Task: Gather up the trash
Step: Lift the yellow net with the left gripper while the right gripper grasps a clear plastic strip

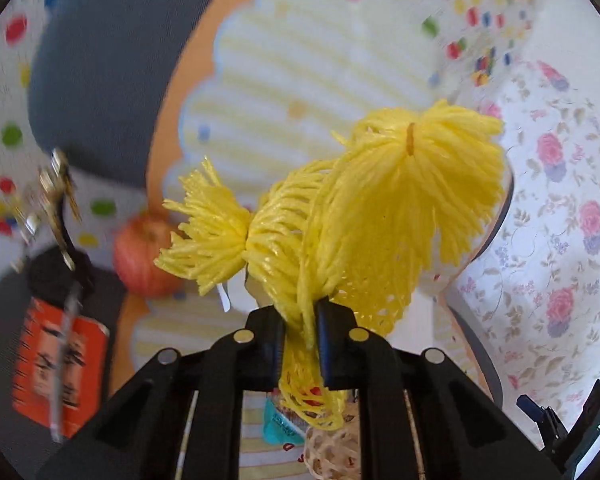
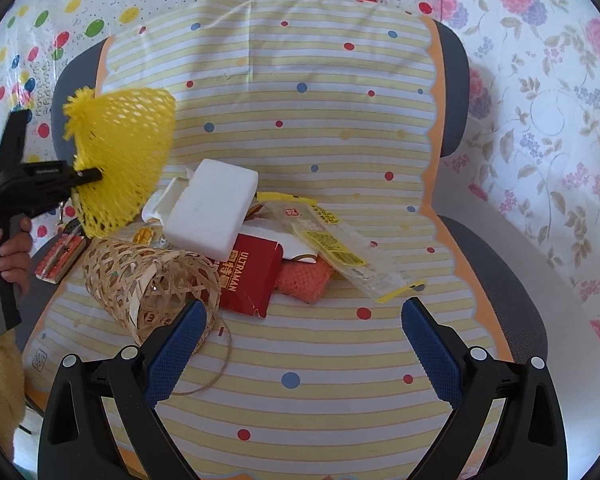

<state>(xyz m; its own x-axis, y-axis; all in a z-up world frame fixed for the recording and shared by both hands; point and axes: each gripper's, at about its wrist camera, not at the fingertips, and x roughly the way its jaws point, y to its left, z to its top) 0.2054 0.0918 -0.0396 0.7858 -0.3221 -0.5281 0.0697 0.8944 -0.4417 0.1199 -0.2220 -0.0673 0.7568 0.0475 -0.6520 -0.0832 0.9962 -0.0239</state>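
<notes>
My left gripper [image 1: 302,334] is shut on a yellow net bag [image 1: 364,216] with tufted ends and holds it up in the air. From the right wrist view the left gripper [image 2: 88,176] and the yellow net bag [image 2: 120,160] hang above the left of the trash pile. My right gripper [image 2: 304,340] is open and empty, low over the striped cloth [image 2: 300,400]. Ahead of it lie a white foam block [image 2: 212,208], a red Ultraman box [image 2: 248,276], clear wrappers with yellow labels [image 2: 340,248] and an orange knitted piece [image 2: 304,280].
A woven bamboo basket [image 2: 152,284] lies on its side by the right gripper's left finger, with a loose string [image 2: 216,368]. An apple [image 1: 144,256], keys [image 1: 56,208] and an orange booklet [image 1: 56,364] sit to the left. Grey chair cushions [image 2: 496,280] and floral cloth [image 2: 560,120] lie at the right.
</notes>
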